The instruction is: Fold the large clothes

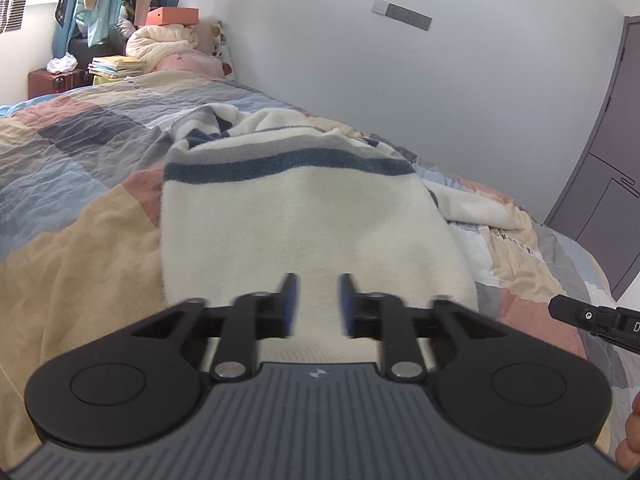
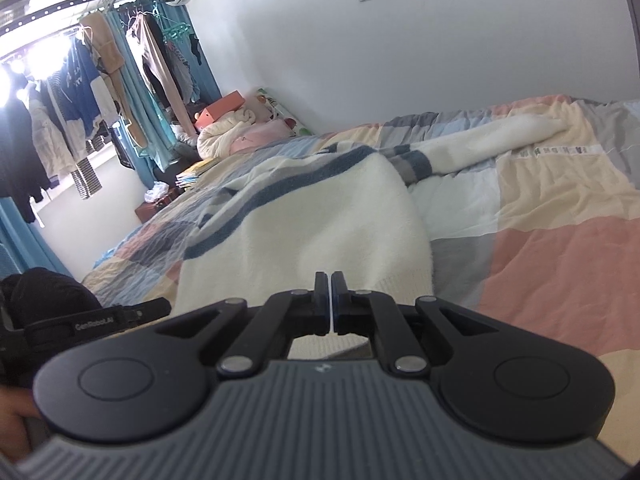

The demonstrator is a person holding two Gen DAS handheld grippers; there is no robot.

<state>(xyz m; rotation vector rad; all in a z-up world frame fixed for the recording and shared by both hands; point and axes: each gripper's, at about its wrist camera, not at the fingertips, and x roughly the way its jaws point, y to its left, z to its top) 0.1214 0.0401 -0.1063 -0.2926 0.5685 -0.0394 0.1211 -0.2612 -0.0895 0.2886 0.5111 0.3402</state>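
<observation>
A cream fleece sweater (image 1: 304, 220) with dark blue and grey stripes lies on the patchwork bed, partly folded. In the right wrist view the sweater (image 2: 320, 220) has one sleeve (image 2: 500, 136) stretched out to the right. My left gripper (image 1: 318, 304) is open and hovers over the sweater's near hem, holding nothing. My right gripper (image 2: 331, 300) is shut, its pads together above the sweater's near hem; I cannot tell whether any fabric is pinched. The right gripper's body shows at the right edge of the left wrist view (image 1: 592, 318).
The patchwork quilt (image 1: 80, 240) covers the whole bed. A white wall (image 1: 400, 80) runs along the far side. Bedding, a pink pillow and an orange box (image 1: 172, 16) are piled at the bed's far end. Clothes hang on a rack (image 2: 100, 92). A grey door (image 1: 608, 160) is at right.
</observation>
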